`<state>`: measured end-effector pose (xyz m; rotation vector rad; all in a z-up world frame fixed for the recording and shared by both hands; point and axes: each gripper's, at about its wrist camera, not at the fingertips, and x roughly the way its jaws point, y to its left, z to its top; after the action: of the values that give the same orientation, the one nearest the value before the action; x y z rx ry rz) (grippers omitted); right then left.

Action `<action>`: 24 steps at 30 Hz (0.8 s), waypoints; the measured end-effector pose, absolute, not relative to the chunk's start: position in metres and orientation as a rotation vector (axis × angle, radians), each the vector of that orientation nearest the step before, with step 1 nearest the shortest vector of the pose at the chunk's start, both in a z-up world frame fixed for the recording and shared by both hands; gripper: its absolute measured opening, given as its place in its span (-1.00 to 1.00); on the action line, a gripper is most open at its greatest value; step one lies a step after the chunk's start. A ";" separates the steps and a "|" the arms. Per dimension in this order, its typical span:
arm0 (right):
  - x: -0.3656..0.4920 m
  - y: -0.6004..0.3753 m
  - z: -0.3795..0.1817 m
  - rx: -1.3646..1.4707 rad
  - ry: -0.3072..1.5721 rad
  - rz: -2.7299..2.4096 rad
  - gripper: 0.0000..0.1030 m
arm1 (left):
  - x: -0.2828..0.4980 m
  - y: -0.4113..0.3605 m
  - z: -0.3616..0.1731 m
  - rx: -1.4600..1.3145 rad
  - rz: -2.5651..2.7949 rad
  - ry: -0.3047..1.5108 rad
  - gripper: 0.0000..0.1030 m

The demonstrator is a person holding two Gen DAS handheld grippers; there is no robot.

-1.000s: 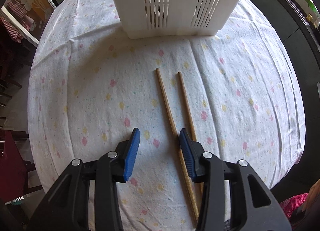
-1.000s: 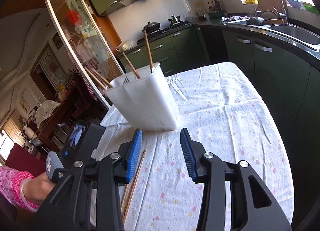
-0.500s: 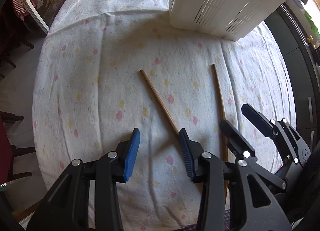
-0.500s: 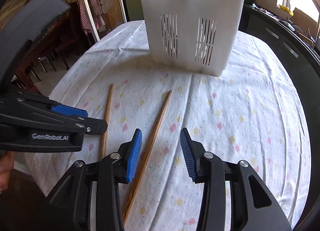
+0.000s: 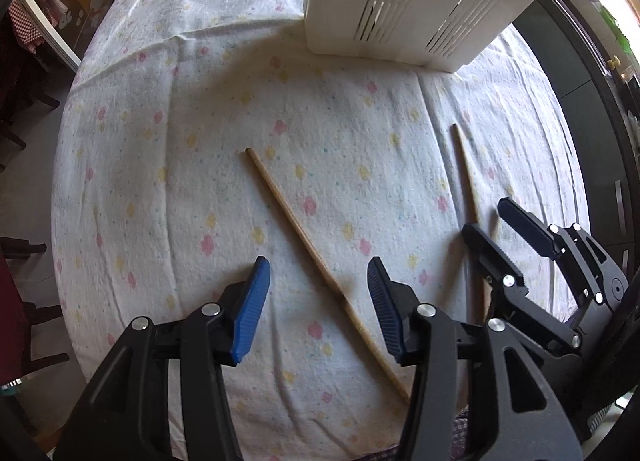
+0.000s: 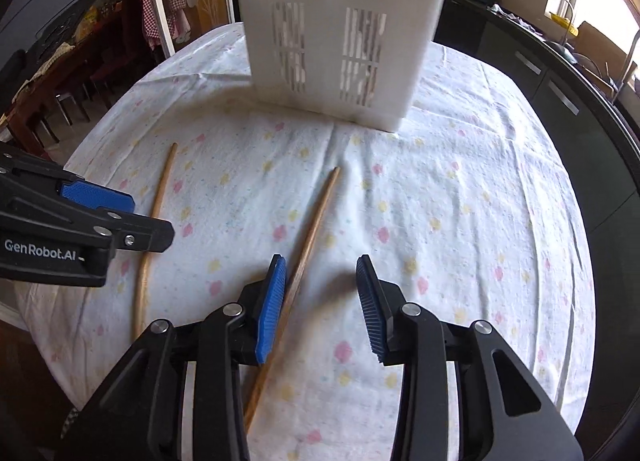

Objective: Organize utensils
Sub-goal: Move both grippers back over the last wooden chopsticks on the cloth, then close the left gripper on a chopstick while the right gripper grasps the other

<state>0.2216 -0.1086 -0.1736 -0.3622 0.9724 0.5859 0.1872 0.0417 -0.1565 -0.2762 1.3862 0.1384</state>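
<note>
Left wrist view: the left gripper [image 5: 318,295] has just been opening; one chopstick [image 5: 316,257] lies between its jaws, not pinched. The right gripper [image 6: 322,299] has just been closing; the second chopstick [image 6: 308,237] seems beside its left pad, ungripped. Beyond stands the white holder [image 6: 340,33].
</note>
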 end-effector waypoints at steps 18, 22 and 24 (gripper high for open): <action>0.234 -0.130 -0.172 -0.302 1.016 0.594 -0.63 | 0.223 -0.025 -0.158 -0.132 0.010 1.379 -0.83; 0.233 -0.131 -0.173 -0.294 1.009 0.603 -0.62 | 0.220 -0.017 -0.158 -0.135 0.005 1.386 -0.88; 0.233 -0.130 -0.173 -0.292 1.005 0.605 -0.67 | 0.210 -0.006 -0.157 -0.133 0.004 1.384 -0.89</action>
<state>0.2326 -0.1302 -0.1729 -0.2924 1.0046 0.6054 0.2096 -0.0058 -0.1568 -0.1325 1.3839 0.0042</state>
